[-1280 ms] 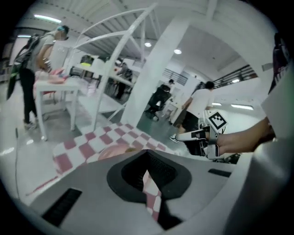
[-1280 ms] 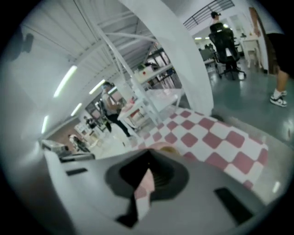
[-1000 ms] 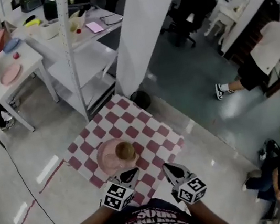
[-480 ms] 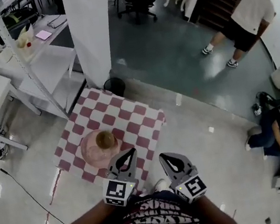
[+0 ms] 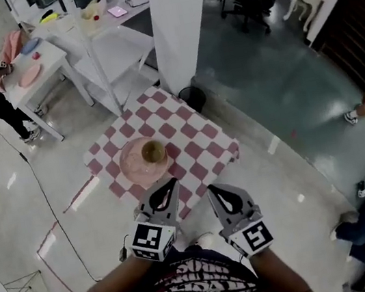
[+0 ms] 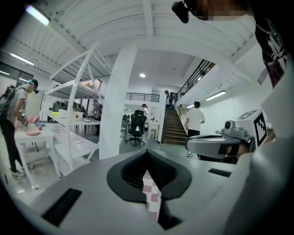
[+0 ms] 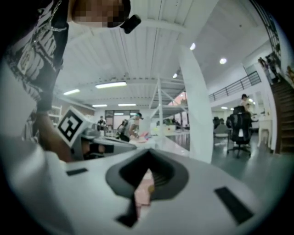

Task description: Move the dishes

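Two tongs logged low in the head view, side by side below centre: left tongs [image 5: 167, 184] and right tongs [image 5: 216, 190]. Found both clenched, jaws together, nothing gripped. Confirmed in the left gripper view and the right gripper view, with only a thin slit showing below the meeting tips.

Located the dishes above the tongs in frame, left of centre: pink plate [image 5: 133, 172] lying on the red-and-white checked tabletop [image 5: 195, 139], brown bowl [image 5: 154, 152] standing on the plate's upper right part. Recorded no contact between tongs and dishes.

Placed left tongs nearest, tips just below the plate's lower right rim in the picture, overlapping the tabletop. Placed right tongs further right, just outside the tabletop's lower right edge and well apart from the bowl.

Seen through the left slit: checked pattern of the tabletop. Seen through the right slit: a blurred pink surface.

Noted white pillar [image 5: 179, 24] beyond the tabletop, upper centre of the frame.
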`<state>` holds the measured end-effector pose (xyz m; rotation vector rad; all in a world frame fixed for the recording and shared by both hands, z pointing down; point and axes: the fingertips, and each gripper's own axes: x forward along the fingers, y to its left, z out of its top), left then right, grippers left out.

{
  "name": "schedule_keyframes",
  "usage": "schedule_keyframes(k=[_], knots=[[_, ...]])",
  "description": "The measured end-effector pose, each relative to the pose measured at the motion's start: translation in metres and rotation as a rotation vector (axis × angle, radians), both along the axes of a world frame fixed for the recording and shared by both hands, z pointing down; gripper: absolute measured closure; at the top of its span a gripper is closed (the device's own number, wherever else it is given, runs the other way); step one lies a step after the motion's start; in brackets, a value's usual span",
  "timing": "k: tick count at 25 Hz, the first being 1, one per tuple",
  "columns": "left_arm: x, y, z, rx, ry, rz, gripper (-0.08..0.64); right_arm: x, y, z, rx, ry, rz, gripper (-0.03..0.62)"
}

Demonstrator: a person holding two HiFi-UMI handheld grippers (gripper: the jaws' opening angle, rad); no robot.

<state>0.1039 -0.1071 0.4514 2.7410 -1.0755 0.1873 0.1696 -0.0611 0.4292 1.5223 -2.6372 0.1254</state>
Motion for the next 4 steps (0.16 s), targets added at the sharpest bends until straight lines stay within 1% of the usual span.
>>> schedule_keyframes(k=[4], knots=[[-0.002, 0.025, -0.016, 0.033, -0.006, -0.056, 0.530, 0.001, 0.009, -0.004, 0.014, -0.017, -0.060, 0.558]])
